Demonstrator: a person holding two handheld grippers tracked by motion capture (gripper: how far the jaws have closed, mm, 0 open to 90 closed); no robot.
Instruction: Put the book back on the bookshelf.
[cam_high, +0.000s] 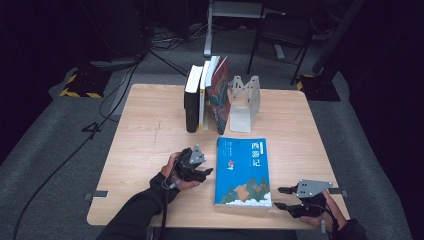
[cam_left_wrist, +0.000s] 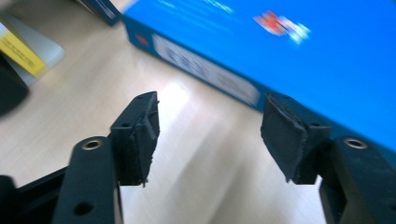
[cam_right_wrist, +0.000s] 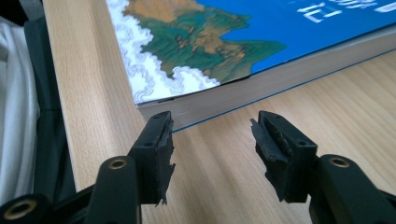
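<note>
Both claws stand apart and empty, the left gripper (cam_high: 206, 171) beside the spine of the glossy blue book (cam_high: 243, 171) lying flat near the pale wooden bench's (cam_high: 150, 130) front edge, the right gripper (cam_high: 281, 197) level at its front right corner.

- Blue book (cam_high: 243, 172), lying flat on the desk (cam_high: 145, 145): one.
- Standing books (cam_high: 206, 97), upright in a row at the far side: four, as far as the spines can be told apart.
- Metal bookend (cam_high: 243, 102), beside the row: one.
- Claws: two, the left claw (cam_high: 207, 171) and the right claw (cam_high: 281, 197).
- Desk: one.
</note>
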